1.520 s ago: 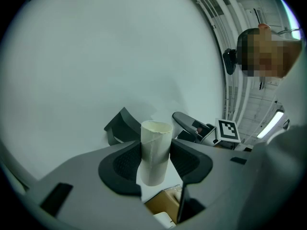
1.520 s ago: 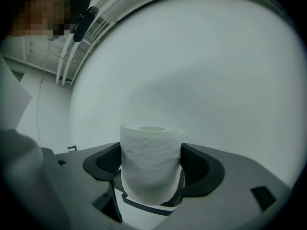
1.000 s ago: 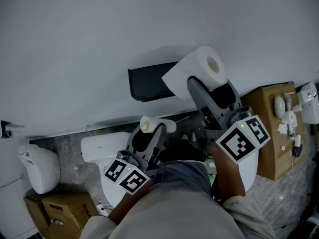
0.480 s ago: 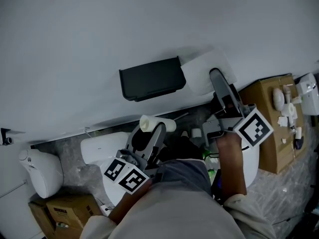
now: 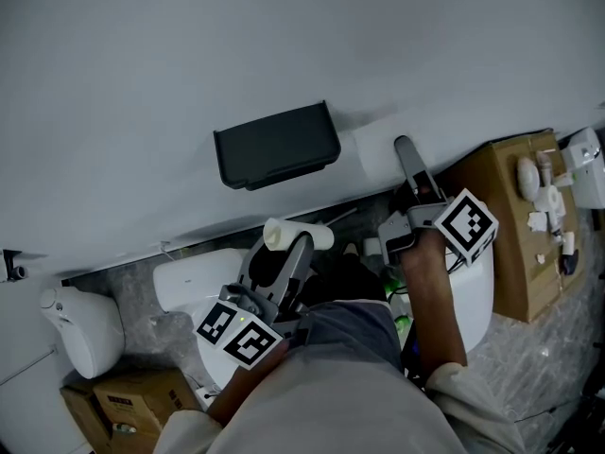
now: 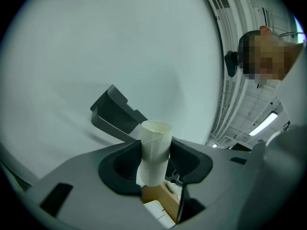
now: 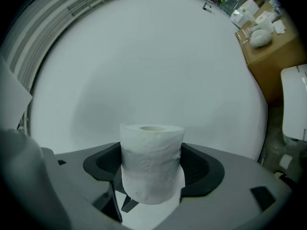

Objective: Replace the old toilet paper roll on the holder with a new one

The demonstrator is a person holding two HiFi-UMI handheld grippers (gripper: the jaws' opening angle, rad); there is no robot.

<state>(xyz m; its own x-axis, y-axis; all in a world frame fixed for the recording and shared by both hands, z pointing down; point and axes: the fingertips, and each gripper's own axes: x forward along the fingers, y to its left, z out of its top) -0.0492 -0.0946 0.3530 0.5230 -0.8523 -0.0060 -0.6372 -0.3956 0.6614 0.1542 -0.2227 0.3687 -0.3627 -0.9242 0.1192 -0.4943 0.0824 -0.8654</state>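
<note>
Two grips. The left gripper (image 6: 156, 166) pinches the old tube (image 6: 154, 145). The right gripper (image 7: 152, 171) clamps the new roll (image 7: 152, 152), its axis upright across the jaws. The holder (image 5: 276, 145) lies just left of the right jaws, nearer that hand. A second ago the roll overlapped its end; now it sits clear.

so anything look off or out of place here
Nothing stands out. The left hand-held gripper grips the spent tube, and the right hand-held gripper grips the full roll beside the black holder.
</note>
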